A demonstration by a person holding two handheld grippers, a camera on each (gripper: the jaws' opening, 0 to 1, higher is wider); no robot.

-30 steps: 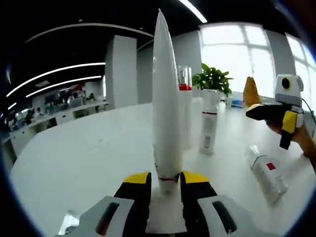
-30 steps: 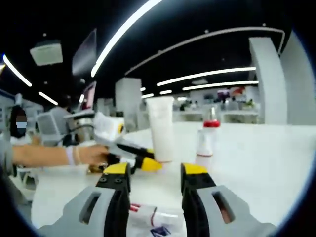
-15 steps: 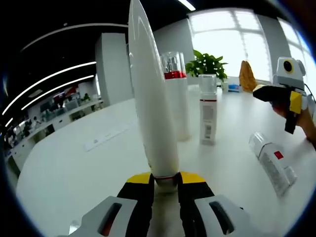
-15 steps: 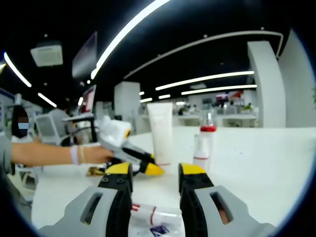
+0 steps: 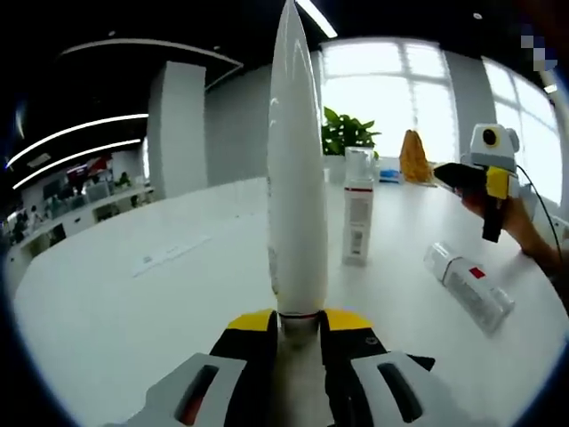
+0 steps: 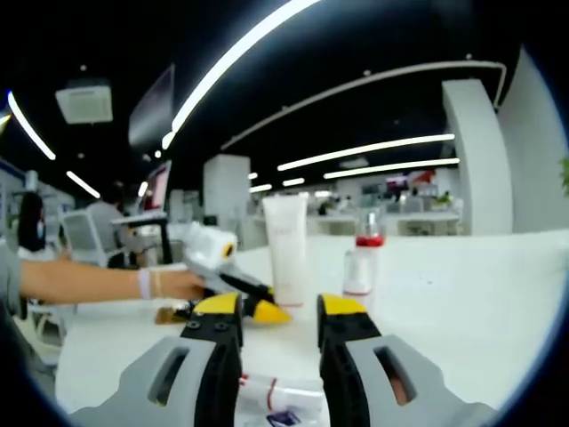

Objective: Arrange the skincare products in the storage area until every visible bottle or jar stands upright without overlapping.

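A: Biggest first. White table [image 5: 133, 302], round, runs across both views. On it?

B: Left gripper view: tall white tube [image 5: 296, 169] upright, cap end down, clamped btwn the left gripper [image 5: 297, 327] jaws, yellow tips tight on either side of the cap, tube rising up the middle of the frame.

A: Other products?

B: White bottle w/ red band [image 5: 357, 218] upright beyond the tube, to its right, apart from it. Clear bottle w/ red label [image 5: 468, 286] lying on its side, further right, near the right gripper [image 5: 449, 174] held in a hand [image 5: 516, 227].

A: Right gripper?

B: Right gripper view: jaws part-open, gap btwn tips, nothing held; the lying bottle sits low btwn them, below the tips. Small red-capped bottle [image 6: 360, 267] upright beside the tube.
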